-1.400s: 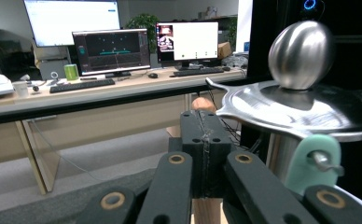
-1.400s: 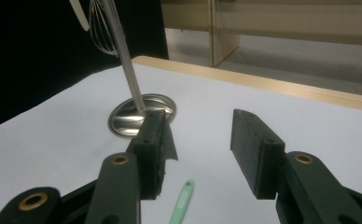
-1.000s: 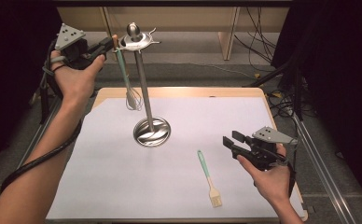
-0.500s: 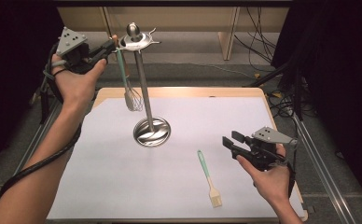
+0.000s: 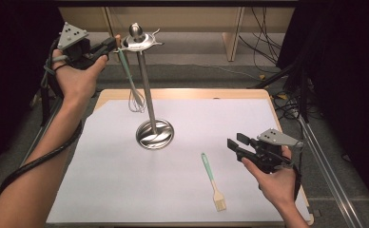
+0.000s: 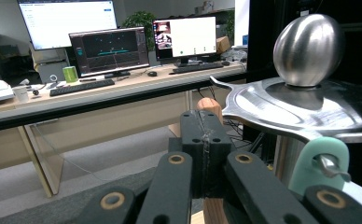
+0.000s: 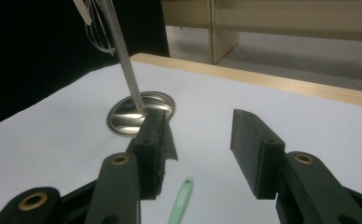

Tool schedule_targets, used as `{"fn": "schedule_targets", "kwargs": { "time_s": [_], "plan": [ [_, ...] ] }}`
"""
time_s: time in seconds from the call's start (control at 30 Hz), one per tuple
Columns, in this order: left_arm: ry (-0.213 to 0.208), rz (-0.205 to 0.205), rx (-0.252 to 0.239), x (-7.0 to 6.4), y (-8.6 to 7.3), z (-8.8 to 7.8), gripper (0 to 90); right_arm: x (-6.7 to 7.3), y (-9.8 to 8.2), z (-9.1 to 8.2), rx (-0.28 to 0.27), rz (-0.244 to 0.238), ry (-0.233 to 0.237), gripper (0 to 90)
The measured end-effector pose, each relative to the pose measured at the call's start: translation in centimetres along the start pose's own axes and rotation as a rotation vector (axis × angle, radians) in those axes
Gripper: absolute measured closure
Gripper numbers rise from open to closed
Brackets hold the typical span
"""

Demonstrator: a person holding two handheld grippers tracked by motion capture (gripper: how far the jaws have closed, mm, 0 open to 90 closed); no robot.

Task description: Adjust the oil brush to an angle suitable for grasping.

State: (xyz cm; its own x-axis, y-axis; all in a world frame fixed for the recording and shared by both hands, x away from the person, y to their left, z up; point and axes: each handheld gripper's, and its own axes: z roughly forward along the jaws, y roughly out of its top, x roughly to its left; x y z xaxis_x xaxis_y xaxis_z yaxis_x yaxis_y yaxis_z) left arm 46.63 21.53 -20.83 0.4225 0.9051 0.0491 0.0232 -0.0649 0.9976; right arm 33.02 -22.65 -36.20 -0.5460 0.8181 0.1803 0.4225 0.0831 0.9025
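A steel utensil stand (image 5: 155,134) rises from its round base to a hooked top disc with a ball knob (image 5: 136,31). A whisk (image 5: 125,71) with a pale green handle hangs from one hook, its wires (image 5: 136,102) beside the pole. My left gripper (image 5: 110,45) is held high just left of the disc, jaws shut with nothing between them. In the left gripper view its fingertips (image 6: 206,126) press together, and the whisk's handle loop (image 6: 316,165) sits on a hook to the right. My right gripper (image 5: 235,142) hovers open to the right of a green-handled pastry brush (image 5: 211,180).
A white sheet (image 5: 125,190) covers the wooden table (image 5: 182,93). In the right gripper view the stand's base (image 7: 141,112) lies ahead to the left and the brush handle (image 7: 181,200) below the open jaws. Cables and dark frames flank the table.
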Motion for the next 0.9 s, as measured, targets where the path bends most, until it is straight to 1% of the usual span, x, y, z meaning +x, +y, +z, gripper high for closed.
{"fn": "schedule_targets", "kwargs": {
  "time_s": [0.03, 0.1, 0.13, 0.17, 0.2, 0.23, 0.27, 0.3, 0.33, 0.37, 0.4, 0.43, 0.47, 0.5, 0.53, 0.6, 0.63, 0.67, 0.73, 0.8, 0.83, 0.87, 0.9],
  "plan": [
    [0.002, 0.003, -0.005, 0.0, 0.0, -0.1, 89.3, 0.0, 0.0, 0.0, -0.007, -0.006, -0.001, 56.3],
    [0.005, 0.003, -0.019, -0.1, -0.1, -0.7, 89.0, -0.4, 0.1, 0.1, -0.03, -0.067, -0.009, 56.3],
    [0.008, 0.006, -0.025, -0.2, -0.2, -1.1, 88.1, -0.3, 0.1, 0.0, -0.018, -0.044, 0.003, 56.3],
    [0.01, 0.003, -0.035, -0.4, -0.3, -1.5, 86.8, -0.2, 0.2, 0.0, -0.012, -0.032, 0.003, 56.3],
    [0.005, 0.011, -0.042, -0.4, -0.4, -2.0, 85.3, 0.1, 0.1, -0.1, -0.013, 0.009, -0.011, 56.3],
    [0.007, 0.007, -0.052, -0.6, -0.6, -2.6, 83.5, -0.1, 0.1, 0.0, -0.038, -0.012, -0.012, 56.3],
    [0.008, 0.017, -0.056, -0.7, -0.7, -3.2, 81.6, -0.1, 0.0, -0.1, -0.034, -0.006, -0.019, 56.3],
    [0.003, 0.026, -0.062, -0.9, -1.0, -3.7, 79.7, -0.4, 0.0, -0.1, -0.029, -0.026, -0.005, 56.2],
    [0.004, 0.024, -0.065, -1.0, -1.3, -4.3, 78.0, -0.4, 0.0, -0.2, -0.025, -0.023, -0.009, 56.2],
    [0.005, 0.024, -0.067, -1.1, -1.5, -4.8, 77.0, -0.4, -0.1, -0.2, -0.038, -0.025, -0.027, 56.2],
    [0.008, 0.021, -0.069, -1.1, -1.8, -5.2, 75.9, -0.3, -0.1, -0.3, -0.036, -0.006, -0.033, 56.2],
    [0.006, 0.022, -0.07, -1.2, -2.0, -5.6, 74.8, -0.4, -0.1, -0.4, -0.028, -0.007, -0.012, 56.2],
    [0.004, 0.024, -0.073, -1.2, -2.2, -5.8, 74.1, -0.5, -0.1, -0.5, -0.041, -0.043, -0.035, 56.2],
    [0.005, 0.027, -0.072, -1.3, -2.4, -6.1, 73.3, -0.3, -0.1, -0.5, -0.041, -0.016, -0.034, 56.2],
    [0.005, 0.026, -0.073, -1.4, -2.6, -6.3, 73.0, -0.1, -0.2, -0.6, -0.031, 0.023, -0.037, 56.2],
    [0.003, 0.036, -0.069, -1.5, -2.9, -6.7, 72.4, -0.2, -0.1, -0.7, 0.003, 0.008, -0.024, 56.2],
    [0.002, 0.04, -0.067, -1.6, -3.0, -6.8, 72.2, -0.3, -0.2, -0.7, -0.006, -0.013, -0.026, 56.2],
    [0.003, 0.042, -0.068, -1.5, -3.0, -6.9, 72.0, -0.3, -0.1, -0.6, -0.015, -0.033, -0.014, 56.2],
    [0.011, 0.041, -0.071, -1.4, -3.0, -7.1, 71.9, -0.3, 0.0, -0.6, -0.016, -0.047, -0.02, 56.3],
    [0.016, 0.033, -0.068, -1.2, -3.1, -7.1, 71.8, -0.3, 0.0, -0.6, -0.031, -0.033, -0.018, 56.3],
    [0.021, 0.03, -0.064, -1.1, -3.2, -7.1, 71.8, -0.3, 0.1, -0.7, -0.031, -0.028, -0.02, 56.3],
    [0.025, 0.025, -0.06, -1.1, -3.4, -7.1, 71.8, -0.3, 0.0, -0.6, -0.045, -0.017, -0.028, 56.4],
    [0.025, 0.021, -0.057, -1.1, -3.5, -7.1, 71.4, -0.2, -0.1, -0.7, -0.039, -0.004, -0.027, 56.4]
  ]
}}
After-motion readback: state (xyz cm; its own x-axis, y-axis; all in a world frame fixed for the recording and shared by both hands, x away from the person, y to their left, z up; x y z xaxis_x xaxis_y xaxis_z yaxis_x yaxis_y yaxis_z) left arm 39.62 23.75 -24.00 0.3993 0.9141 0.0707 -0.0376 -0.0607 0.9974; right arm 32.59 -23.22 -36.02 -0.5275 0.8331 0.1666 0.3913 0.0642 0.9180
